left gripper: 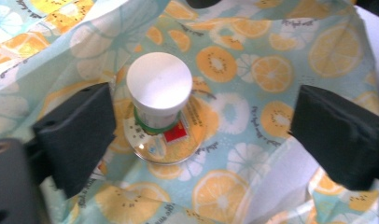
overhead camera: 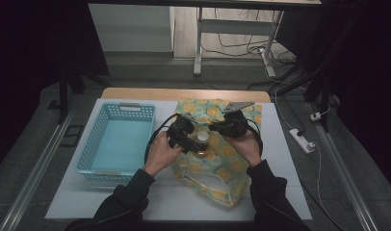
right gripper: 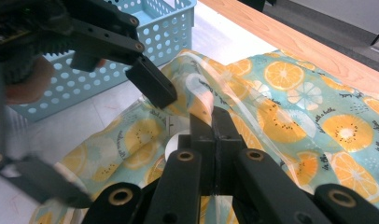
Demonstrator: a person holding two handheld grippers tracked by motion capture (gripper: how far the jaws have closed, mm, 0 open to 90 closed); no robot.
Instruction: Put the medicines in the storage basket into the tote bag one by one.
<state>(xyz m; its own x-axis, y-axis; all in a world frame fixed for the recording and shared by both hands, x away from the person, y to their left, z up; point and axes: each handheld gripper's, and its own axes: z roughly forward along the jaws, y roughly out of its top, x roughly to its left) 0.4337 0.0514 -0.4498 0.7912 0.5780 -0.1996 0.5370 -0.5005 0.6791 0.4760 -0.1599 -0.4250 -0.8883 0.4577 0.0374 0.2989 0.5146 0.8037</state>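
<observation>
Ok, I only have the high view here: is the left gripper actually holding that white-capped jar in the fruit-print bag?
Observer: No. In the left gripper view the left gripper stands open, its pads apart from the jar on both sides.
Operator: Is the jar upright?
Observer: Yes, its white cap faces the camera, and a green band and a red label show beneath it.
Operator: And the right gripper?
Observer: The right gripper is shut on the bag, pinching its clear-trimmed edge up.
Operator: Is the basket close?
Observer: The blue basket sits just beyond the bag's edge in the right gripper view.
</observation>
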